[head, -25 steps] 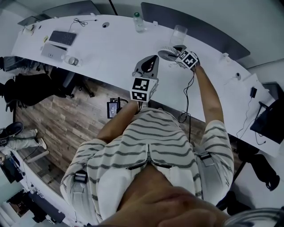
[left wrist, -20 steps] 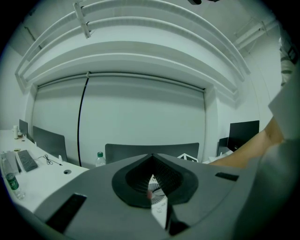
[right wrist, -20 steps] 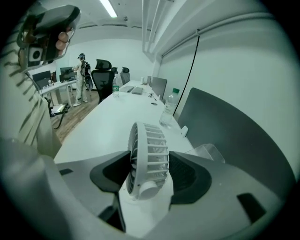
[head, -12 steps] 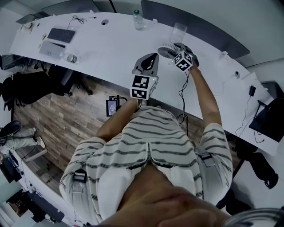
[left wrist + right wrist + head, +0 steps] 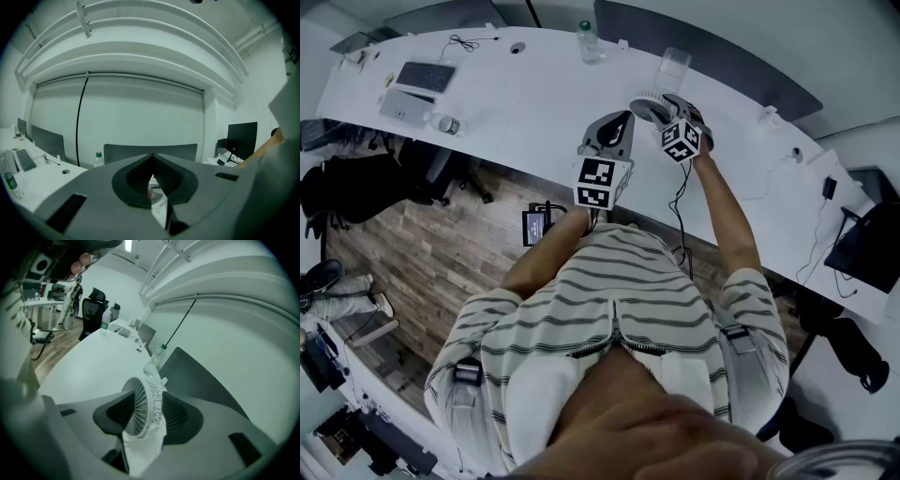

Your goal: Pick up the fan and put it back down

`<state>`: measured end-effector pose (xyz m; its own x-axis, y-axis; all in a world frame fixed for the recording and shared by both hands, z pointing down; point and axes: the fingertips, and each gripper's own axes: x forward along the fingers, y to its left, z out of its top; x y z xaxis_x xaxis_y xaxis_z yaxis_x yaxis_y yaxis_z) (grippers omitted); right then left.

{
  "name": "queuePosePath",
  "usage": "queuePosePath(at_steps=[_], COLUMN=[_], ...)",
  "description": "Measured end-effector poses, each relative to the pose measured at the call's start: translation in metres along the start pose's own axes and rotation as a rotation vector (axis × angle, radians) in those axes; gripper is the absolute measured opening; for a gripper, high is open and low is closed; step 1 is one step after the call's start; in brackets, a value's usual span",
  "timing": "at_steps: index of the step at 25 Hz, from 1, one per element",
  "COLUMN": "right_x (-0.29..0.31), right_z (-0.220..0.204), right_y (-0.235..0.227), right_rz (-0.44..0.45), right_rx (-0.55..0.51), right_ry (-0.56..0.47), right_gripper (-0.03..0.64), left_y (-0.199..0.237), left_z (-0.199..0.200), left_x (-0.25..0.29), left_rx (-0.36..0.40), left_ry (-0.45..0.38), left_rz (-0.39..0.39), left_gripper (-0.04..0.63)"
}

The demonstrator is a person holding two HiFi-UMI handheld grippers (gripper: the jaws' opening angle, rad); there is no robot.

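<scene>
A small white desk fan (image 5: 650,104) with a round grille is off the white desk (image 5: 534,103), tilted, near the far edge. My right gripper (image 5: 667,108) has it between its jaws, which are closing on it. In the right gripper view the fan (image 5: 140,408) fills the gap between the dark pads (image 5: 112,416) of the right gripper (image 5: 147,414), grille on edge. My left gripper (image 5: 622,124) hangs just left of the fan, jaws together and holding nothing. In the left gripper view, the left gripper (image 5: 152,164) shows only a thin slit.
A clear glass (image 5: 672,67) and a water bottle (image 5: 587,42) stand behind the fan. A keyboard (image 5: 424,77) lies far left. A cable (image 5: 680,211) hangs off the desk's near edge. Dark partition panels (image 5: 712,56) line the desk's far side. A monitor (image 5: 241,140) stands at the right.
My right gripper has risen and turned with the fan, carrying it up and slightly left in the head view. The left gripper has stayed where it was.
</scene>
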<state>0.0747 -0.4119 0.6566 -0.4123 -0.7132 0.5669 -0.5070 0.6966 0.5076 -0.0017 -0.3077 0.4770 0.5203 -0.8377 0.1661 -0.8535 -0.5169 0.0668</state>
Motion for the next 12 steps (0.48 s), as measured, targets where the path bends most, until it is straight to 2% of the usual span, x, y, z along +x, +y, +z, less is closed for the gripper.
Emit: queuePosePath(at_steps=[2, 5, 12], right_x=[-0.010, -0.025, -0.053], right_z=[0.002, 0.002, -0.006], right_y=[-0.005, -0.015, -0.036], right_rz=[-0.029, -0.089, -0.169], right_rx=[0.080, 0.198, 0.526], right_ry=[-0.019, -0.040, -0.064], right_gripper=[0.098, 0.027, 0.011], left_y=[-0.002, -0.005, -0.014], left_z=[0.000, 0.001, 0.002], left_x=[0.000, 0.001, 0.002], left_rx=[0.003, 0.006, 0.011], left_ry=[0.000, 0.000, -0.006], left_rz=[-0.005, -0.014, -0.039], left_gripper=[0.008, 0.008, 0.008])
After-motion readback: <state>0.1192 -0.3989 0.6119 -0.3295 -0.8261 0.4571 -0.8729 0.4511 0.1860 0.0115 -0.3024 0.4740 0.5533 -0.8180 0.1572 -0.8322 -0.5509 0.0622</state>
